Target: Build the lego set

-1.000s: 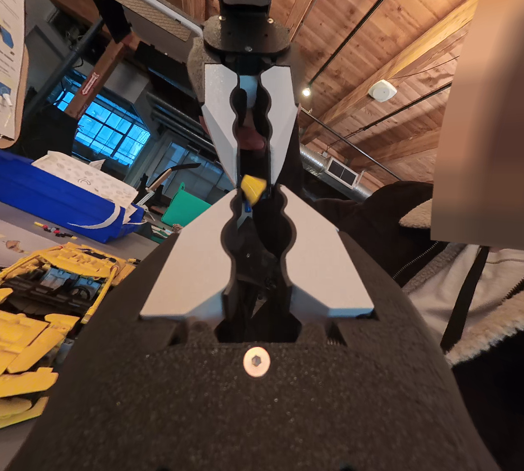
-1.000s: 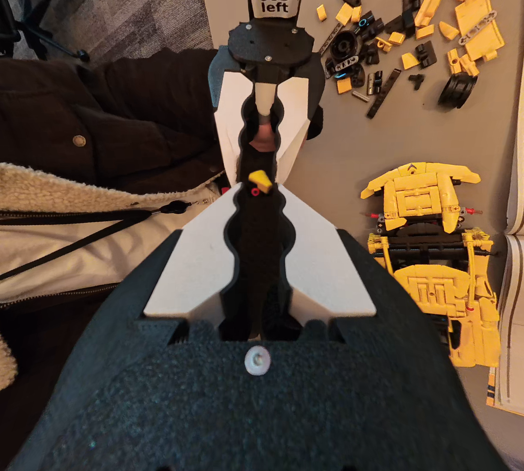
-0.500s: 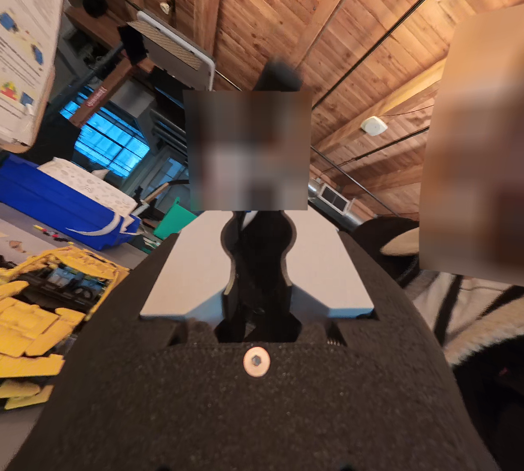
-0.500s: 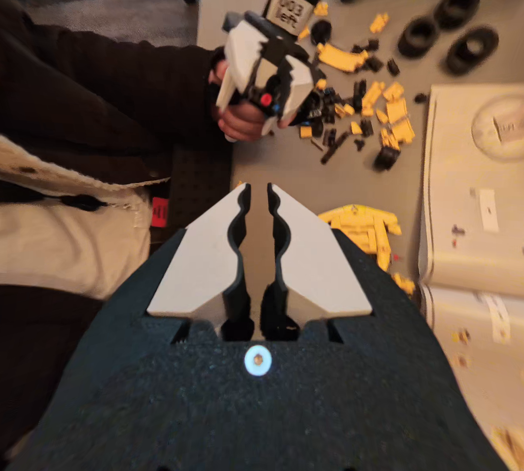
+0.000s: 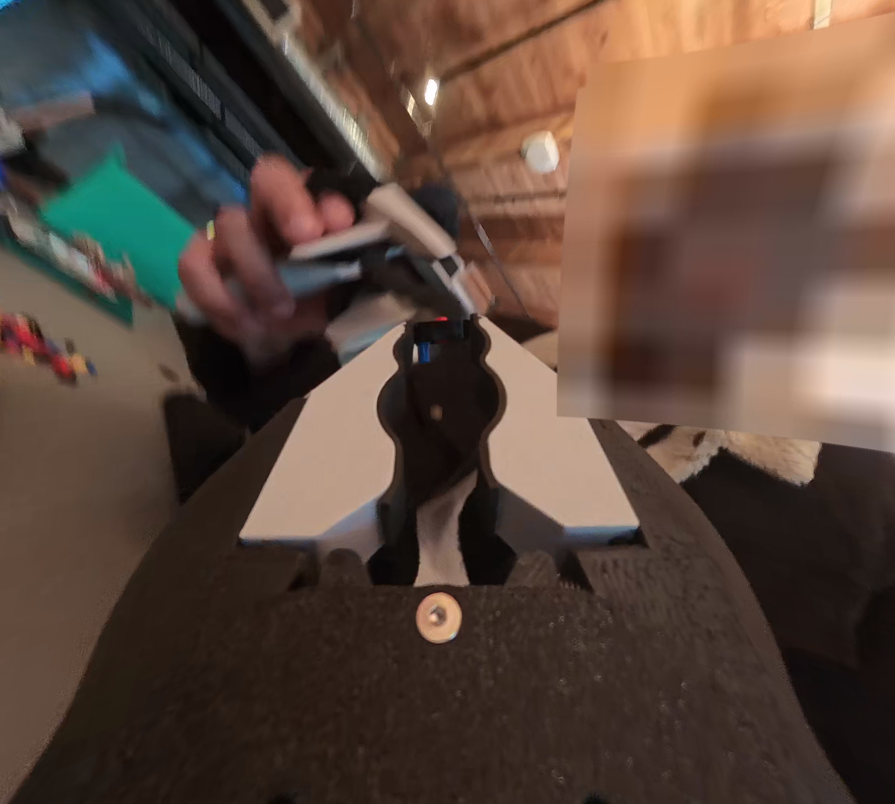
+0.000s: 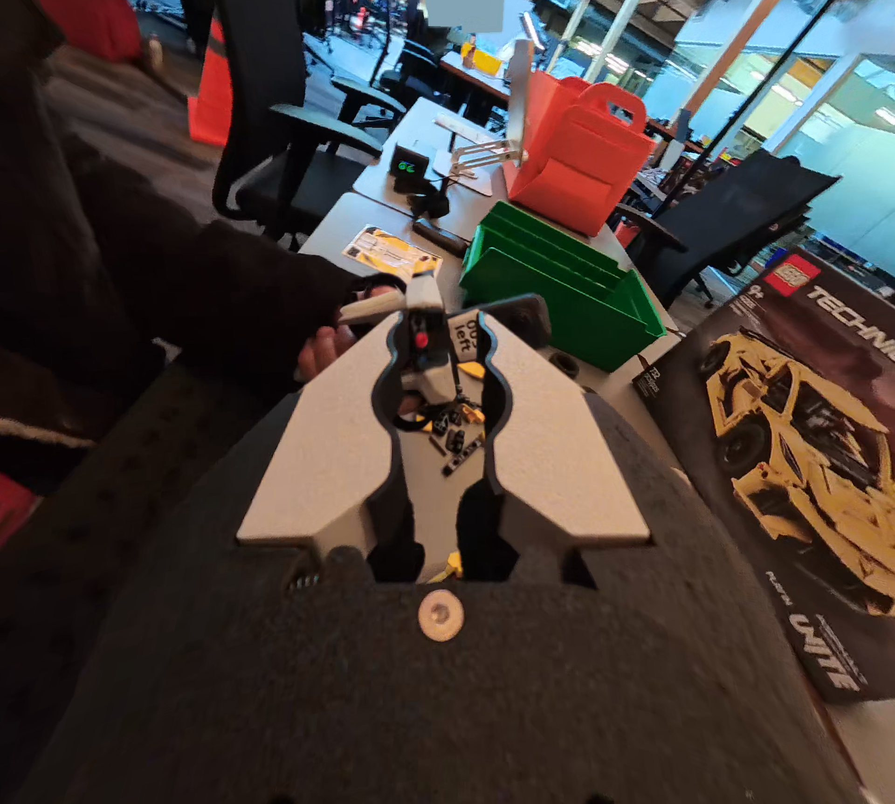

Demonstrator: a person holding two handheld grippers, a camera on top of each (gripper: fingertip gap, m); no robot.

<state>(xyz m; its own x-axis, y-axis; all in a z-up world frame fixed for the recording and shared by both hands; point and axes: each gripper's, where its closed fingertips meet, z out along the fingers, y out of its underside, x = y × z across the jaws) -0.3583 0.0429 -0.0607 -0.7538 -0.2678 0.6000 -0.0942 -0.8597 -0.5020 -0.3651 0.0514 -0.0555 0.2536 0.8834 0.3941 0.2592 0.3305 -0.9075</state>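
Small black Lego piece (image 5: 438,329) with red and blue pins, clamped at the tips of the left gripper (image 5: 439,331). Right gripper (image 6: 441,318) close by, fingers apart (nothing held). Below: loose pieces (image 6: 455,429) on the grey desk (image 6: 339,231), green bin (image 6: 557,296) beyond.

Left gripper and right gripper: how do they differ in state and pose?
Left gripper is shut on a small black lego piece with red and blue pins; right gripper is open and empty. Left gripper points toward the wooden ceiling; right gripper looks along the table. Both have white fingers.
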